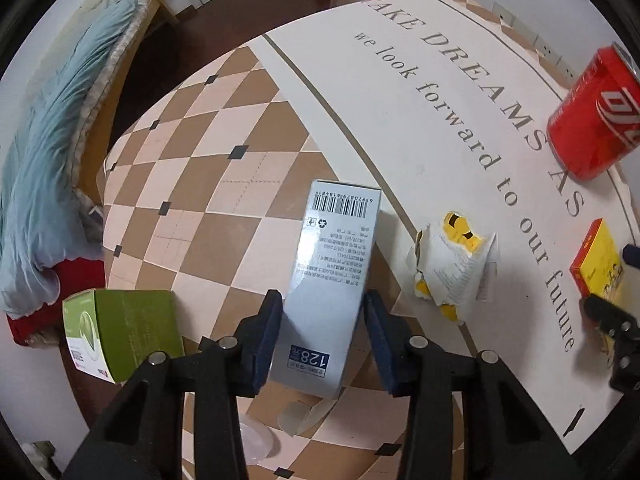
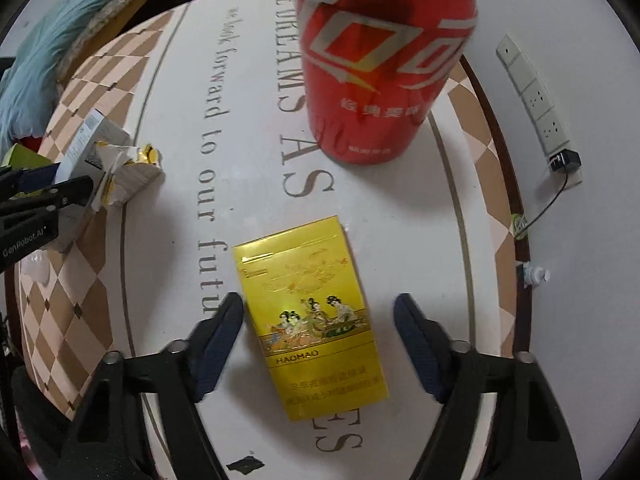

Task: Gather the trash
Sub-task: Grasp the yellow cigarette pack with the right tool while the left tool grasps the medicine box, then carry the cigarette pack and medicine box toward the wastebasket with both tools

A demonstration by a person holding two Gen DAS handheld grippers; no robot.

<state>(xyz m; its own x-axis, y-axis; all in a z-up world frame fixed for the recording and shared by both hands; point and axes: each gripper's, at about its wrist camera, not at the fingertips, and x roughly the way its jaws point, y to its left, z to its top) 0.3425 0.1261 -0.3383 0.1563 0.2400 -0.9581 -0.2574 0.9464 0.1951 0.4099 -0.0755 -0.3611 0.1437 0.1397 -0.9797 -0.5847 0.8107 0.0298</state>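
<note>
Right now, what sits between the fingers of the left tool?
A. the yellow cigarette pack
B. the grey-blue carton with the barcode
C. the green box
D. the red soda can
B: in the left wrist view the left tool has its two pads pressed against the sides of the grey-blue carton, while the red soda can and the green box sit apart from it on the table.
</note>
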